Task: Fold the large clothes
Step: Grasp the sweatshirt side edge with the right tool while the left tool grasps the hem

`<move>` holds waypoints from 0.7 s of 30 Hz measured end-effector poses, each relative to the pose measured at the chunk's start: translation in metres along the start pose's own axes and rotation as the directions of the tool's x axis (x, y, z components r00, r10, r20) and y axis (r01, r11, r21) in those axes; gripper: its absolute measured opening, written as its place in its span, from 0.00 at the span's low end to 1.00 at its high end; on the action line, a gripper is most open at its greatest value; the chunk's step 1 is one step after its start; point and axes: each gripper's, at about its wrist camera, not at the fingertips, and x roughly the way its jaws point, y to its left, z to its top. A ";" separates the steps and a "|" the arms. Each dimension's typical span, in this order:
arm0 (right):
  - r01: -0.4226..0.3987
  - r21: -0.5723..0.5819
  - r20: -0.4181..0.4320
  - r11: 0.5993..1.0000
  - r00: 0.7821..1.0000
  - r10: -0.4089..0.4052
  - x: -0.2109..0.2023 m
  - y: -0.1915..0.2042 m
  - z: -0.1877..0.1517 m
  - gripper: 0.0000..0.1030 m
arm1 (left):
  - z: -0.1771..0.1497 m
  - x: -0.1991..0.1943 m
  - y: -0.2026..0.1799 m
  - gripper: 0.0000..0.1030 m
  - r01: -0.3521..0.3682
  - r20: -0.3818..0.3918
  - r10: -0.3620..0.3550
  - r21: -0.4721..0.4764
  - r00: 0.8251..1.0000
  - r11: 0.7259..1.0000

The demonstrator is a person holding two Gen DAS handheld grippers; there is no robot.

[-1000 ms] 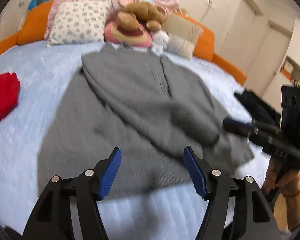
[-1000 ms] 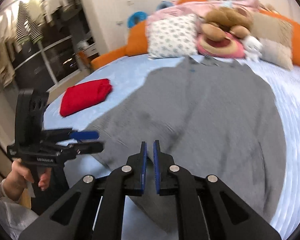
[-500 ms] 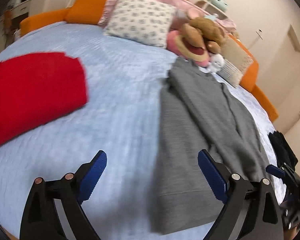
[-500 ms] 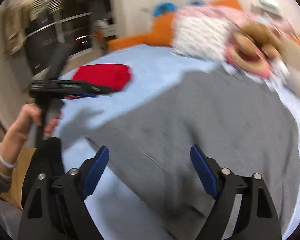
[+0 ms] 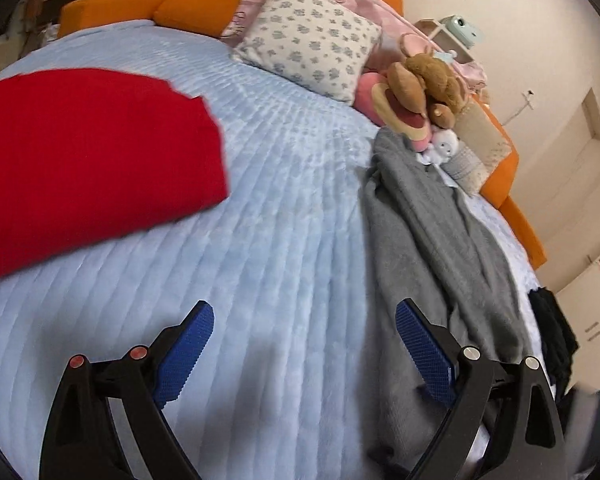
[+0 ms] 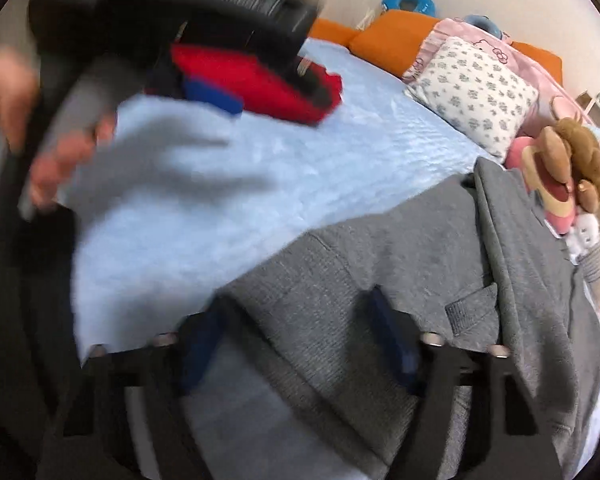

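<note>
Grey knit sweater [image 6: 440,280] lies rumpled on ribbed pale-blue bed [image 5: 260,220]. Left claw [image 5: 304,344] wide, empty; right claw [image 6: 296,340] wide over sweater hem.

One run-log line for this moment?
left hand-held gripper open over bedspread | right hand-held gripper open over grey sweater | nothing held

Bare blue bedspread [image 5: 284,216] between red garment [image 5: 80,152] – grey sweater [image 5: 432,232]
</note>
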 end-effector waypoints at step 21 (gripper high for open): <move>-0.252 0.253 0.219 0.934 0.955 0.199 -0.062 -0.078 -0.014 0.10 | 0.179 0.268 -0.124 0.92 0.065 -0.434 0.019 0.177 0.901 0.982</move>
